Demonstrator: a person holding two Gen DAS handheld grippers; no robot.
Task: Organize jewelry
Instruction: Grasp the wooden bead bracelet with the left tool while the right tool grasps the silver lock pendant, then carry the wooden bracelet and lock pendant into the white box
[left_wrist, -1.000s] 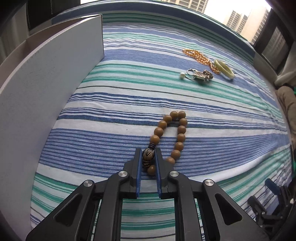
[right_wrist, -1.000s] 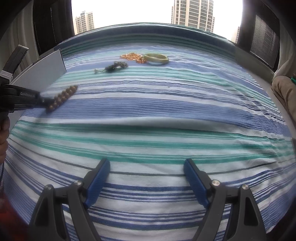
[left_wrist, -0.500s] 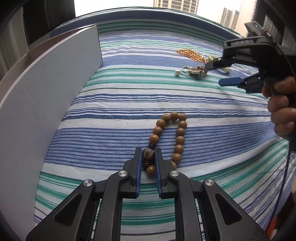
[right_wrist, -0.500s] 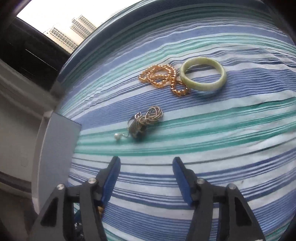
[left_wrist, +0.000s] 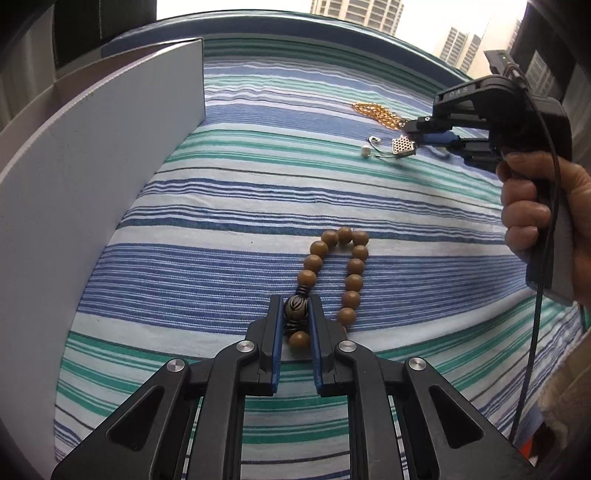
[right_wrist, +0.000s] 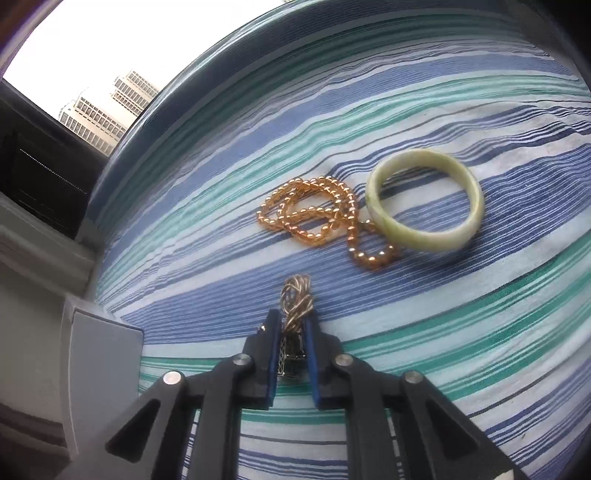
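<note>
A brown wooden bead bracelet (left_wrist: 352, 273) lies on the striped cloth, and my left gripper (left_wrist: 295, 306) is shut on its dark carved bead. Far right in the left wrist view, my right gripper (left_wrist: 410, 133) reaches a metal earring piece (left_wrist: 402, 146) with a mesh square and a small pearl (left_wrist: 365, 151). In the right wrist view the right gripper (right_wrist: 293, 321) has its jaws closing, its pads pressed on that earring piece (right_wrist: 295, 299), whose golden twisted knot sticks out past the tips.
An amber bead necklace (right_wrist: 310, 210) and a pale green jade bangle (right_wrist: 424, 199) lie just beyond the right gripper, touching each other. A white box wall (left_wrist: 92, 177) stands along the left of the cloth. A hand (left_wrist: 524, 206) holds the right gripper's handle.
The right gripper swept across the cloth to the earring piece and its jaws went from wide apart to pinched on it. The left gripper stayed on the bracelet bead.
</note>
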